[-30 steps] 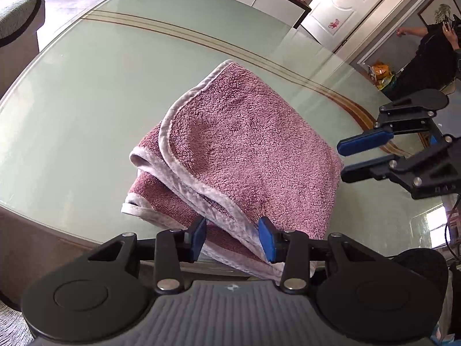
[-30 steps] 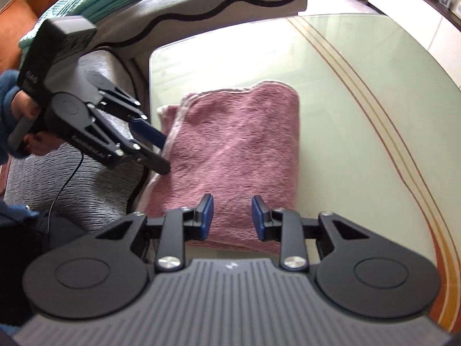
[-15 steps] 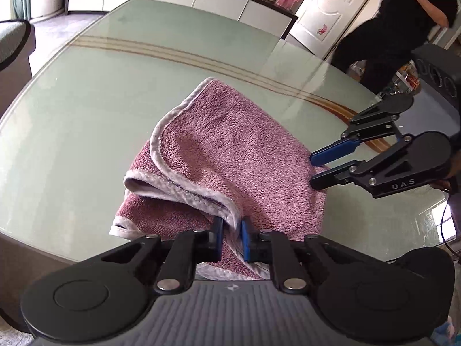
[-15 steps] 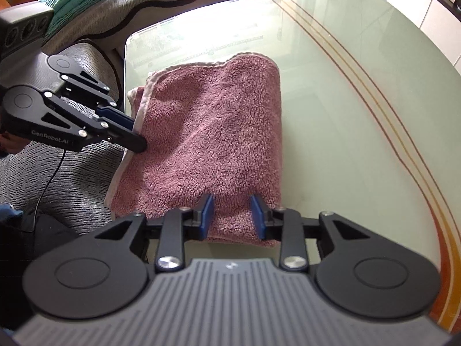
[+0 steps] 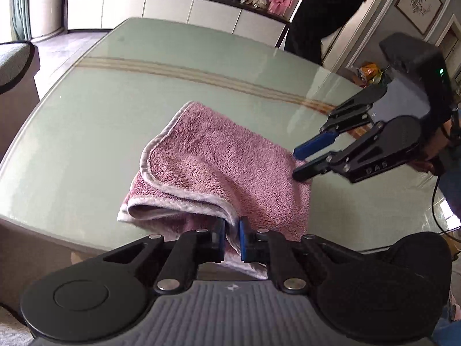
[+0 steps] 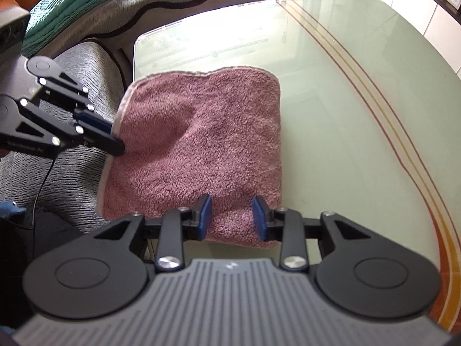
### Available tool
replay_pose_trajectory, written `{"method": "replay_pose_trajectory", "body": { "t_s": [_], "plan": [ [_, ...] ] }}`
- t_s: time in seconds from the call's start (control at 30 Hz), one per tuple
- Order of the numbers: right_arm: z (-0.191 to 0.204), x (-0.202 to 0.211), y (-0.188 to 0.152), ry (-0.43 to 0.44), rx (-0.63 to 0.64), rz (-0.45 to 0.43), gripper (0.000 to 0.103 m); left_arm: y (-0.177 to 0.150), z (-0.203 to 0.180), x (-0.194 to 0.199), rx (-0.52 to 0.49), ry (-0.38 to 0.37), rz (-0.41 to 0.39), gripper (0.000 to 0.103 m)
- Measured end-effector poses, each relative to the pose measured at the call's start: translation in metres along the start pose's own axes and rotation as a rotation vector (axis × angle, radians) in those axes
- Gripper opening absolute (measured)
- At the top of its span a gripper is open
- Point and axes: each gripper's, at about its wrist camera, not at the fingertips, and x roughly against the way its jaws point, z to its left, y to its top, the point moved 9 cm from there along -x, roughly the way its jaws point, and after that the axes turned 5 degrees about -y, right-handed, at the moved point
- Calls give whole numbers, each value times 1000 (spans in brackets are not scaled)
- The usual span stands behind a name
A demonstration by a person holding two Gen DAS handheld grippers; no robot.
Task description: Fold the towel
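Observation:
A pink fleecy towel [image 5: 219, 167] with a pale hem lies folded on the green glass table [image 5: 86, 129], near its edge. My left gripper [image 5: 232, 236] is shut on the hemmed upper layer at the towel's near corner and holds it a little off the lower layer. In the right wrist view the same gripper [image 6: 115, 139] pinches the left edge of the towel [image 6: 201, 144]. My right gripper [image 6: 232, 216] stands open, its blue pads either side of the towel's folded near edge. From the left wrist view that gripper [image 5: 295, 163] sits at the towel's right end.
A grey sofa [image 6: 72, 158] with a teal blanket [image 6: 72, 3] runs along the table's left edge [image 6: 135, 57]. A person in black [image 5: 325, 8] stands beyond the far side, by a white sideboard [image 5: 173, 8]. Brown stripes cross the glass [image 6: 360, 86].
My left gripper closed on the towel's hem and raised that corner slightly. The right gripper came closer to the towel's folded edge with its jaws at the same width.

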Motion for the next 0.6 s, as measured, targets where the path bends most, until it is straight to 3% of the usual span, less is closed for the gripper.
{"method": "replay_pose_trajectory", "body": {
  "t_s": [0.17, 0.33, 0.6],
  "plan": [
    [1, -11, 2, -18, 13, 28, 32, -7, 9, -11, 36, 1, 42, 15],
    [4, -22, -2, -49, 22, 58, 32, 7, 13, 2, 14, 24, 12, 18],
    [16, -6, 1, -2, -10, 43, 32, 38, -10, 13, -183, 71, -38, 19]
  ]
}}
